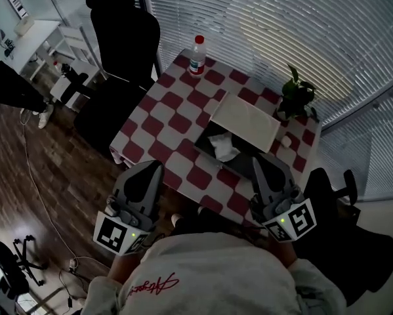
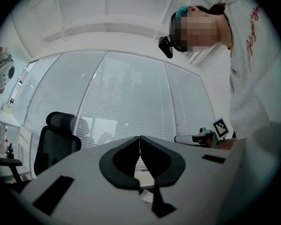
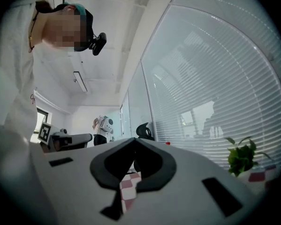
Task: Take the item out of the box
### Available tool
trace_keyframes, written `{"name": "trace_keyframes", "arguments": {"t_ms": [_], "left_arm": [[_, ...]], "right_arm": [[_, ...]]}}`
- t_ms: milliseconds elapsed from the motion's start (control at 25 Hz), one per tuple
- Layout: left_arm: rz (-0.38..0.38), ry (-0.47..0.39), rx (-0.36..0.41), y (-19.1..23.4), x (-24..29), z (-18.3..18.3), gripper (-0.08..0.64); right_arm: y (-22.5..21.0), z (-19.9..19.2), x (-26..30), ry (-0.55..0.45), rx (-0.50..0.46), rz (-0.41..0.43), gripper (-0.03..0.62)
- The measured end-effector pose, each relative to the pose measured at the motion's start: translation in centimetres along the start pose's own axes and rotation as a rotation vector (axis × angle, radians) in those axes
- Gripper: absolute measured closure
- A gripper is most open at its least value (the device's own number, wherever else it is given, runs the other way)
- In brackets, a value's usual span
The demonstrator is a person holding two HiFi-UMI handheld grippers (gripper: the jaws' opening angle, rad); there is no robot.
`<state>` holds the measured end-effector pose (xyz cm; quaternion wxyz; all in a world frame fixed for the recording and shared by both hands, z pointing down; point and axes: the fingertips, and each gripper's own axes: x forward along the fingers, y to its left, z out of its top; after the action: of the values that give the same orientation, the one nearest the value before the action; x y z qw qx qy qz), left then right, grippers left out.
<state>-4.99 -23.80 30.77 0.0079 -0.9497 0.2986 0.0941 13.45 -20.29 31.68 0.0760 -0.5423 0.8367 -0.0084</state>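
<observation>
Both my left tool (image 1: 154,166) and right tool (image 1: 256,161) are closed, empty, above the checkered tabletop's (image 1: 176,120) near edge. Open box (image 1: 243,167) right of centre. Window blinds (image 1: 281,25) behind, wood floor (image 1: 58,176) left.

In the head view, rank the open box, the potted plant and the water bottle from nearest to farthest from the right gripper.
1. Open box: directly ahead of the right gripper.
2. Potted plant: farther back, on the right.
3. Water bottle: farthest back, on the left.

Red-and-white checked worktop (image 1: 176,120) carries a plastic bottle (image 1: 197,56) at its far corner, an open box (image 1: 246,121) centre-right, and a potted plant (image 1: 296,97) with a small white object (image 1: 286,140) just beside the box.
</observation>
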Motion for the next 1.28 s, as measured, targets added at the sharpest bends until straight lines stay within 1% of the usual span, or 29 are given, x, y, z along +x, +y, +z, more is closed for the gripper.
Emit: {"name": "trace_keyframes", "arguments": {"t_ms": [280, 480, 800, 1080, 1280], "left_arm": [[-0.05, 0.006, -0.018, -0.9, 1.5, -0.7, 0.543], [-0.07, 0.012, -0.02, -1.3, 1.8, -1.0, 0.543], [-0.072, 0.011, -0.02, -1.5, 1.9, -0.8, 0.543], [-0.054, 0.013, -0.02, -1.3, 1.5, -1.0, 0.543], [-0.035, 0.007, -0.013, -1.1, 0.9, -0.7, 0.543]], "right_arm": [[-1.3, -0.5, -1.5, 0.014, -0.002, -0.059, 0.583], [-1.5, -0.8, -2.3, 0.02, -0.001, -0.081, 0.583], [-1.8, -0.8, -2.7, 0.033, -0.005, -0.102, 0.583], [-2.8, -2.1, -2.3, 0.076, 0.033, -0.126, 0.581], [-2.6, -3.0, -1.6, 0.117, 0.045, -0.101, 0.58]]}}
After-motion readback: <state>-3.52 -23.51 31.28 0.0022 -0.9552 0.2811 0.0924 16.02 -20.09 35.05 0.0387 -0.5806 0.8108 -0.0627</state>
